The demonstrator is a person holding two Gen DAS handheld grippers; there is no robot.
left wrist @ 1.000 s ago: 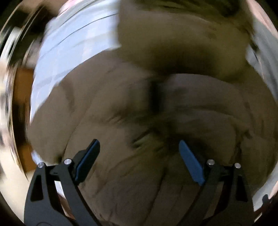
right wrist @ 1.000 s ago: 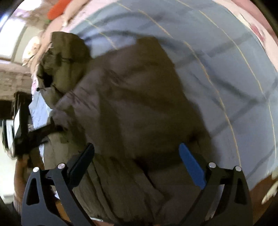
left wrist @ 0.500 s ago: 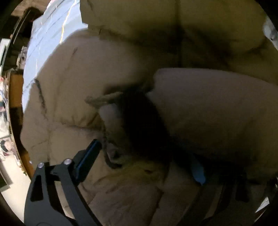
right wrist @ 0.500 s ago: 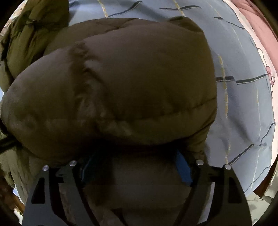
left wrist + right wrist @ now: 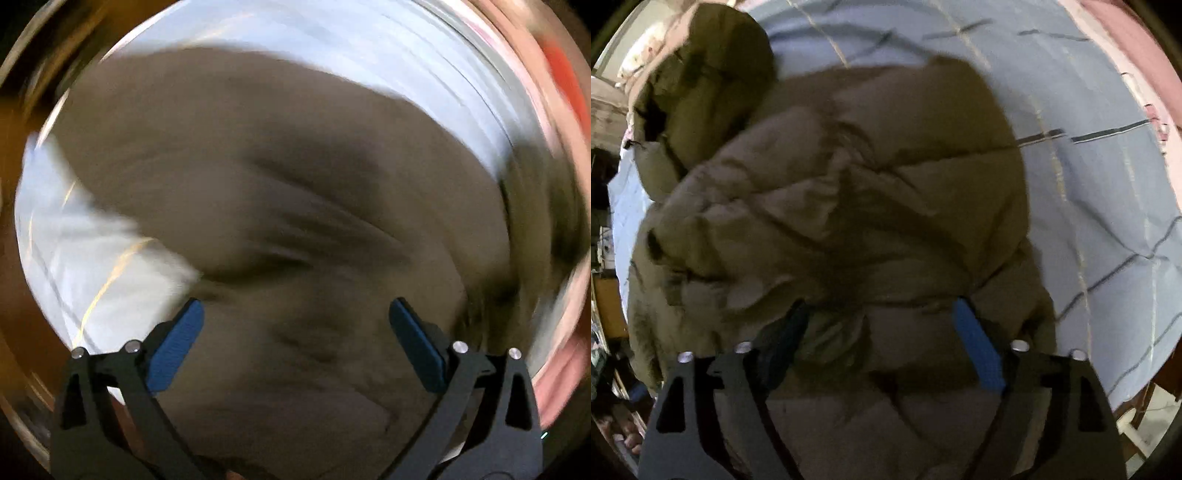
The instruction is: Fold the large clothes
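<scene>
A large olive-brown puffer jacket (image 5: pixel 849 206) lies bunched on a bed. It fills the middle of the blurred left wrist view (image 5: pixel 295 206) too. Its hood (image 5: pixel 709 81) lies at the upper left in the right wrist view. My left gripper (image 5: pixel 295 314) is open and empty just above the jacket. My right gripper (image 5: pixel 882 314) is open with its blue pads (image 5: pixel 975 350) either side of a padded fold; I cannot tell whether they touch it.
The pale blue bed sheet (image 5: pixel 1089 166) with dark and yellow lines spreads right of the jacket and shows in the left wrist view (image 5: pixel 92 251). A pink blanket (image 5: pixel 1137 48) lies at the far right. Wooden furniture (image 5: pixel 609 306) stands left of the bed.
The left gripper has pulled back from the jacket and swings, blurring its view. The right gripper has backed off a little, and the raised padded fold has dropped flatter.
</scene>
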